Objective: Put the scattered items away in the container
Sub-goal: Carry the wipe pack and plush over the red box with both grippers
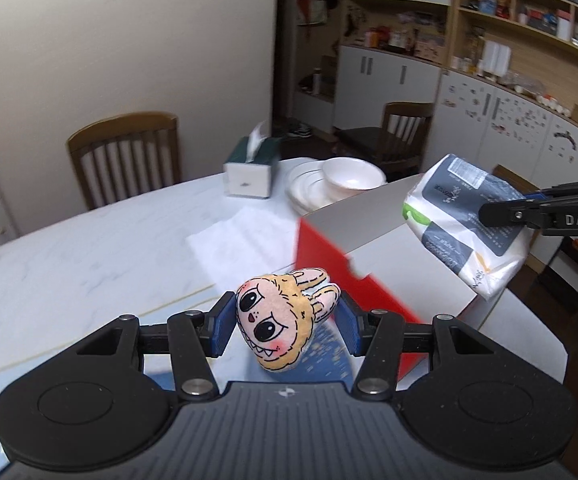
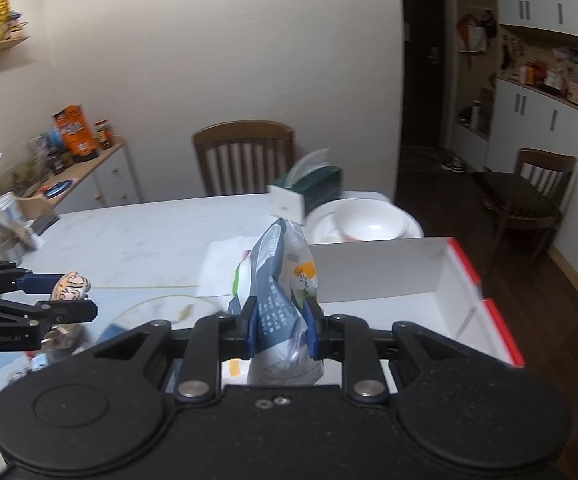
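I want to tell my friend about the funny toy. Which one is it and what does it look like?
Find the white marble table and the red-and-white box on it. Just before the box, the left gripper grips the plush toy between its blue pads. It is a small soft face with big black eyes, pointy teeth, yellow fur and bunny ears, unlike the printed packet in the right gripper.

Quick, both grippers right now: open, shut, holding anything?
Left gripper: shut on the plush cartoon toy.
Right gripper: shut on the tissue pack, near the red and white box.
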`<state>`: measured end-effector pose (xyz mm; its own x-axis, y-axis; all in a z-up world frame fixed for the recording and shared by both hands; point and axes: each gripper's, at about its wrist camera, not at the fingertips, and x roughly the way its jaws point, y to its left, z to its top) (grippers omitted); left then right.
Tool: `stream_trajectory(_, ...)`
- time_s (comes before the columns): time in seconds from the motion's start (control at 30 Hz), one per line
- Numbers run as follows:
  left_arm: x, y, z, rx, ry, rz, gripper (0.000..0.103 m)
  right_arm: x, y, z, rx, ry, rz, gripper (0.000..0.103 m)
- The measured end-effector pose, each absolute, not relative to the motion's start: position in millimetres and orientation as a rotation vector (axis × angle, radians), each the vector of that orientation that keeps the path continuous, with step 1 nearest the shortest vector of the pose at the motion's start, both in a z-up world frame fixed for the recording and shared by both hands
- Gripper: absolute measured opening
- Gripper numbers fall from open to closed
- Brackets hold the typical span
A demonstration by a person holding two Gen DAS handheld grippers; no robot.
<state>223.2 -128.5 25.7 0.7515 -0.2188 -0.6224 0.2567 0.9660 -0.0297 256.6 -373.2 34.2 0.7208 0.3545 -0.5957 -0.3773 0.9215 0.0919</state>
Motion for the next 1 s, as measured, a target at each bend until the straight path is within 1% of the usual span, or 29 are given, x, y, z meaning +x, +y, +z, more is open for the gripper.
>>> stream_trajectory(0.47, 279, -222, 21, 0.167, 0.681, -0.411, 0.052, 288, -419, 15, -0.032, 0.682, 0.282, 0.022)
stream_trajectory(1.0, 338, -300, -27, 0.340, 0.787, -0.473, 0.052, 334, -442, -24, -0.006, 0.748, 0.239, 0.022)
